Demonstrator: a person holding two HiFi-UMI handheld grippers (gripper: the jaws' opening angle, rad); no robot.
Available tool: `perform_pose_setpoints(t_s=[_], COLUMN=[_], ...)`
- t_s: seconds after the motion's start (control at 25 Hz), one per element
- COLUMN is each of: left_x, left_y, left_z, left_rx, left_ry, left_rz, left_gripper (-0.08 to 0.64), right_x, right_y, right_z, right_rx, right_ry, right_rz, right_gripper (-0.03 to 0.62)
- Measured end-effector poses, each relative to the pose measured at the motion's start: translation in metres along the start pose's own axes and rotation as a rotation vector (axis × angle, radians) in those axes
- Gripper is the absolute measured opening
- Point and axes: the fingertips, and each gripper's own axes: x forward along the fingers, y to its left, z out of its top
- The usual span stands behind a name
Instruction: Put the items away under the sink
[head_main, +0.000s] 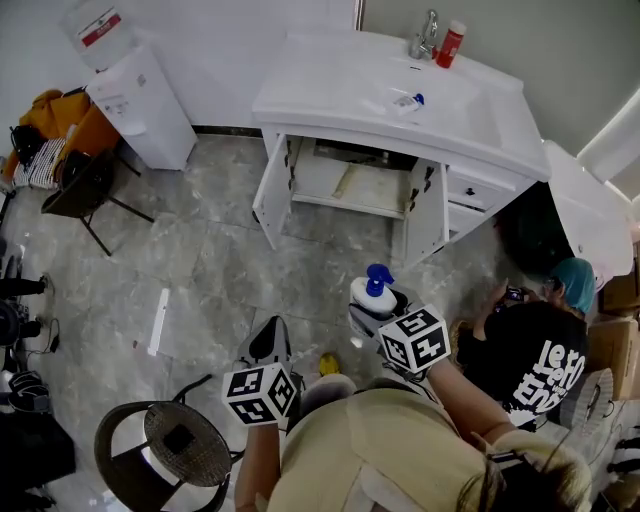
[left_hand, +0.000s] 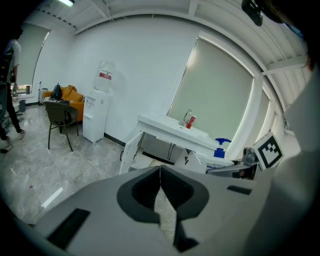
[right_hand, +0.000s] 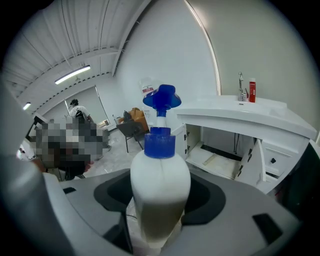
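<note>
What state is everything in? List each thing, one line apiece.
cabinet doors: both swung open
drawer: shut
right gripper: shut on the pump bottle
pump bottle: upright between the jaws
left gripper: shut, empty
red bottle: upright on the sink top, beside the tap
blue-capped tube: lying flat on the sink top

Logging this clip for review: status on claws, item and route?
Right claw shut on pump bottle, upright. Left claw shut, empty. Under-sink cabinet open, both doors wide; nothing blocking its mouth.
</note>
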Motion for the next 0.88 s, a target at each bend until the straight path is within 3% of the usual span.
perform_pose_setpoints(t_s=[0.28, 0.48, 0.72, 0.88], left_x=[0.021, 0.041, 0.076, 0.104], left_y=[0.011, 0.012, 0.014, 0.008], left_z=[0.008, 0.014, 0.042, 0.063], left_rx=[0.016, -0.046, -0.039, -0.078], left_ry=[0.020, 0.028, 0.004, -0.035], left_rz=[-0.021, -0.042, 0.001, 0.000], left_gripper=[0.038, 0.038, 0.038, 0.038], right_x=[0.024, 0.039, 0.065, 0.083], right_y=[-0.009, -0.025, -0.054, -0.073], right_z=[0.016, 0.026, 0.047, 0.069], right_rx=[-0.022, -0.048, -0.044, -0.053], right_ry=[0.007, 0.021, 0.034, 0.036], right_rz=[-0.019, -0.033, 0.005, 0.047], right_gripper=[0.282, 0.282, 0.281, 0.282])
